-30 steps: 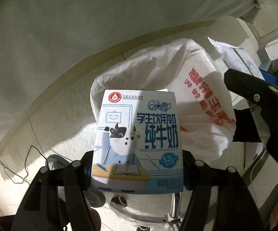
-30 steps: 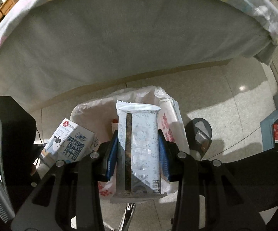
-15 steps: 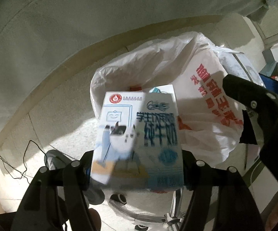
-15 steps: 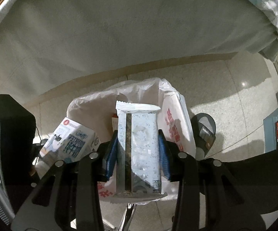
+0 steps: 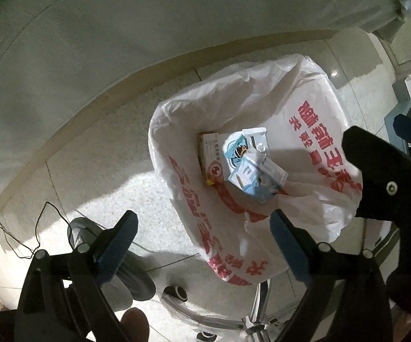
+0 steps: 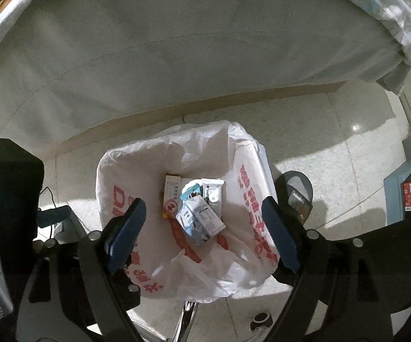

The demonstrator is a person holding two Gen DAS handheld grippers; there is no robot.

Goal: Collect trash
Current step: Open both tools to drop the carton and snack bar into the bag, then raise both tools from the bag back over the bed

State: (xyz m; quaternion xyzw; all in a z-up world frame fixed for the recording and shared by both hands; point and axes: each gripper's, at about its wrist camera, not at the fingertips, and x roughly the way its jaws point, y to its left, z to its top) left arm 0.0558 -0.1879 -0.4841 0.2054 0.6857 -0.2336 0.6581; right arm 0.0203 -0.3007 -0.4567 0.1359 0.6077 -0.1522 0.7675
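Observation:
A white plastic trash bag with red print (image 5: 313,131) (image 6: 251,199) stands open on the floor below both grippers. Inside lie the blue and white milk carton (image 5: 258,176) (image 6: 199,219), a silvery snack wrapper (image 6: 212,196) and a small white and red box (image 5: 211,156) (image 6: 171,196). My left gripper (image 5: 202,239) is open and empty above the bag's near left rim. My right gripper (image 6: 202,228) is open and empty right over the bag's mouth. The right gripper's black body (image 5: 382,182) shows at the right of the left wrist view.
A bed with a grey sheet (image 6: 177,42) fills the far side above a beige base strip. A chair's chrome base (image 5: 251,307) and casters sit under the bag. A black monitor (image 6: 3,199) stands at left. Boxes (image 6: 407,191) stand at right. A thin cable (image 5: 34,228) lies on the tiles.
Both grippers have opened. The milk carton left the left gripper and the snack wrapper left the right gripper; both now lie inside the bag.

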